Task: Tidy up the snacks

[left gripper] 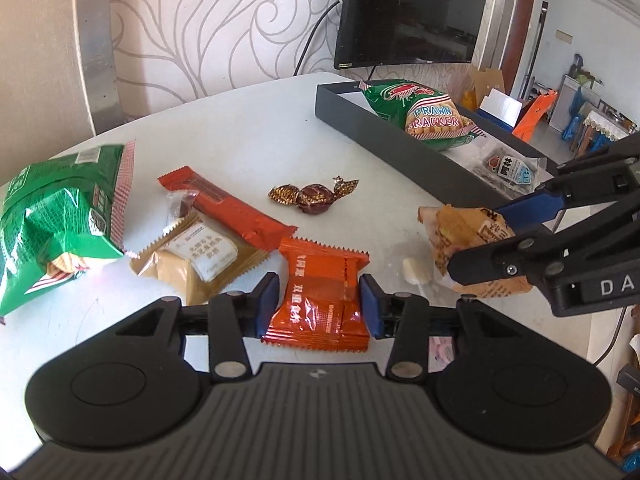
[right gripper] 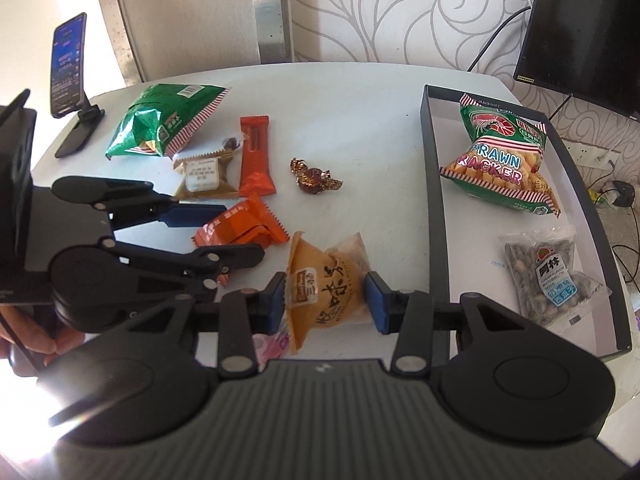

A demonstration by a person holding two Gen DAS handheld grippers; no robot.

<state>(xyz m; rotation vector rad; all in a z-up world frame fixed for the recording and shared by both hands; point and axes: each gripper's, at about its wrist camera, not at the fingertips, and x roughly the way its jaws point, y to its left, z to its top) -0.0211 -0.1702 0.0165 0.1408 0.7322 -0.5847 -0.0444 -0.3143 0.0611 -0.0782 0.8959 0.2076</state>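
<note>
My left gripper (left gripper: pixel 319 304) is shut on an orange snack packet (left gripper: pixel 320 300) on the white table; it also shows in the right wrist view (right gripper: pixel 244 228). My right gripper (right gripper: pixel 326 300) is shut on a tan pastry packet (right gripper: pixel 324 284), seen in the left wrist view (left gripper: pixel 468 240) at right. A dark tray (left gripper: pixel 384 128) holds a prawn cracker bag (right gripper: pixel 500 160) and a seed packet (right gripper: pixel 552 276). Loose on the table lie a green bag (left gripper: pixel 56 220), a red bar (left gripper: pixel 228 208), a beige packet (left gripper: pixel 200 260) and a brown candy (left gripper: pixel 312 196).
A phone on a stand (right gripper: pixel 68 72) stands at the table's far left corner. A black monitor (left gripper: pixel 412 12) stands behind the tray. A small white candy (left gripper: pixel 416 272) lies between the two grippers. The table's right edge runs beside the tray.
</note>
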